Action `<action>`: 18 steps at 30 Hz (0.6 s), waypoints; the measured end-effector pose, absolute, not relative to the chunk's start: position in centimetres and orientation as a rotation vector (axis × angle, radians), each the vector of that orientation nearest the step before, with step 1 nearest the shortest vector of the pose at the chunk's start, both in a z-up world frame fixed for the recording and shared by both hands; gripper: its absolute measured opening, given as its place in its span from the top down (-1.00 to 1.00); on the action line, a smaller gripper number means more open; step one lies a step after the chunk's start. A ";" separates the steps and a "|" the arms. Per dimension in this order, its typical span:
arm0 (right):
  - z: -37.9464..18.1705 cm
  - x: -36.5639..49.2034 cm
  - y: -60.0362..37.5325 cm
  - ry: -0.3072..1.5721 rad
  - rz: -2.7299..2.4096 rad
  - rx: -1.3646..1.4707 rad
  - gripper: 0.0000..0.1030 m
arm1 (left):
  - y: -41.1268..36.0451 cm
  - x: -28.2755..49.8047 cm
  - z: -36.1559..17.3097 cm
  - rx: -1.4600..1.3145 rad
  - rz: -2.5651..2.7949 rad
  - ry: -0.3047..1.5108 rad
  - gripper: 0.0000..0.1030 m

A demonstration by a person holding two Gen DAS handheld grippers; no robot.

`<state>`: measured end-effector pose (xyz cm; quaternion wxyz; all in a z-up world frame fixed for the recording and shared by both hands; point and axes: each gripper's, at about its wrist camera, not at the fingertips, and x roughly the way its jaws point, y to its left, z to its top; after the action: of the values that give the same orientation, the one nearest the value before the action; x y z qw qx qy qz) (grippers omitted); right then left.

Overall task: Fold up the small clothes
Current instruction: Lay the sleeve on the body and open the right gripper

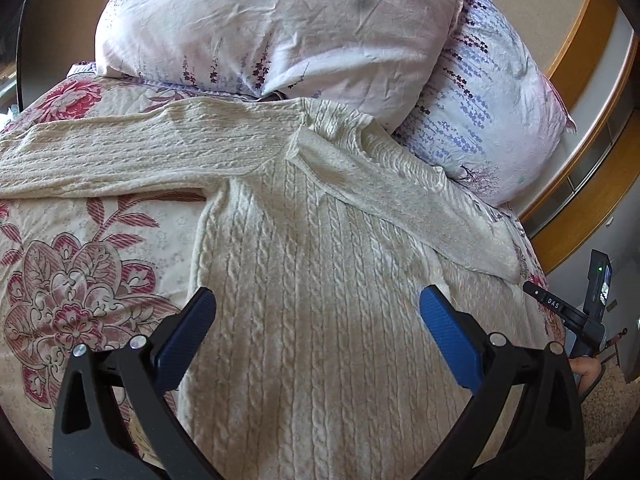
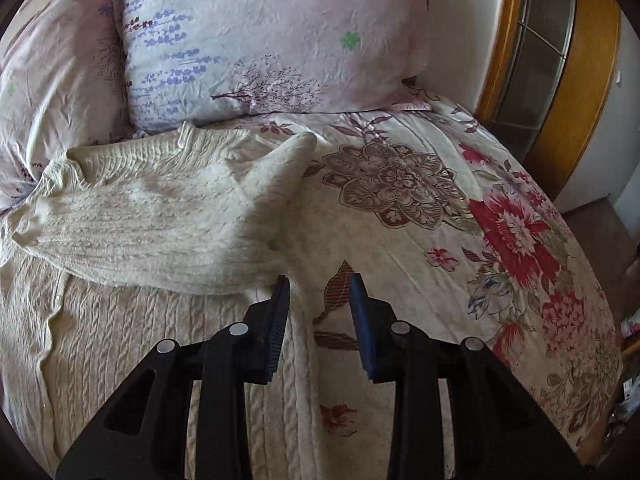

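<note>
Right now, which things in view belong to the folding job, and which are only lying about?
For the job:
- cream cable-knit sweater, spread flat on the bed, one sleeve folded across it
- left claw, open above the sweater
- right claw, open at the sweater's edge

Only lying about:
- floral bedspread
- two pillows
- wooden door frame

Both wrist cams sit low over the bed (image 1: 92, 264), facing the pillows (image 1: 280, 28) at the far end. Left over sweater (image 1: 312, 280) body, right at its right edge; both share sweater and pillows.
</note>
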<state>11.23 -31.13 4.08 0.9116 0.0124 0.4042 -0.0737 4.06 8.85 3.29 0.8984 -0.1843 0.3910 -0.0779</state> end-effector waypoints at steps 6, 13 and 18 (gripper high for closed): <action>3.2 12.6 -28.6 0.866 -0.081 -0.045 0.41 | 9.1 3.9 3.3 -0.395 -0.145 0.806 -0.97; 3.3 14.2 -28.3 0.845 -0.106 -0.072 0.75 | 9.8 3.9 2.9 -0.428 -0.113 0.817 -0.97; 2.9 13.5 -30.1 0.838 -0.209 0.046 0.77 | 9.7 4.0 2.9 -0.423 -0.116 0.816 -0.97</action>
<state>13.50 -30.06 2.91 0.9079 0.0222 0.4061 -0.1013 3.97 9.72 2.88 0.8946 -0.2040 0.3937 -0.0557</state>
